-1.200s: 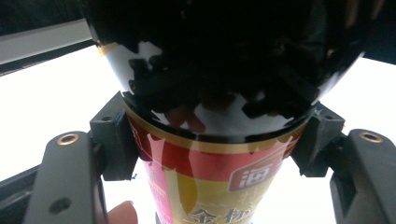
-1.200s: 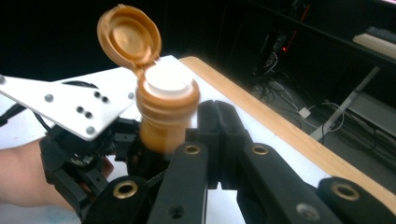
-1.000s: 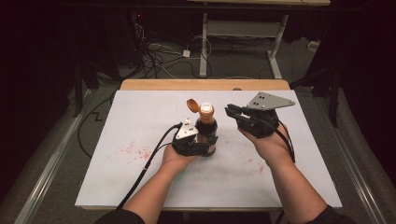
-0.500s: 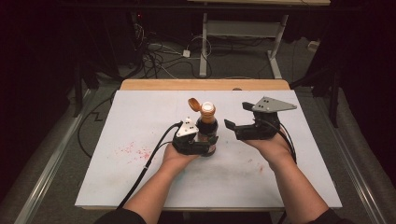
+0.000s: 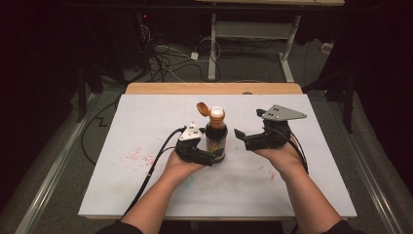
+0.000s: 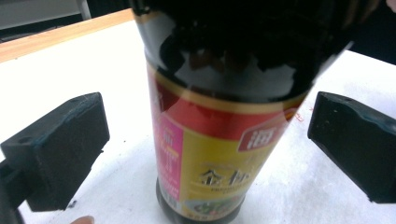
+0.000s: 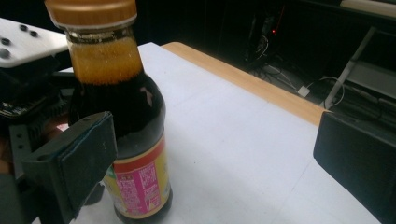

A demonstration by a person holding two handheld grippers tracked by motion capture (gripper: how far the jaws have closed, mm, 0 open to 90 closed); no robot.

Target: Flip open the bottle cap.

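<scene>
1. Sauce bottle [image 5: 216, 139]: dark glass, red and yellow label, standing upright on the white counter [image 5: 146, 122] near its centre. The flip cap [image 5: 203, 108] hangs open at 10 o'clock from the neck, showing the pale spout.
2. Left tool [image 5: 207, 157]: at 7 o'clock of the bottle, low against its base. Its jaws have just been opening and now stand apart; in the left gripper view the bottle [image 6: 224, 135] sits between the pads with white counter showing on both sides, so nothing is clamped.
3. Right tool [image 5: 242, 137]: at 3 o'clock of the bottle, just beside it, not touching. Its jaws have also just been opening and stand apart, empty. A second ago it was higher, up by the cap.
4. Judgement: cap opened, both grips released; the opening step looks finished.
5. Hard to make out: label lettering blurred; bottle top cut off in the left gripper view; spout hidden in the right gripper view, with its cap [image 7: 88, 11] cropped.
</scene>
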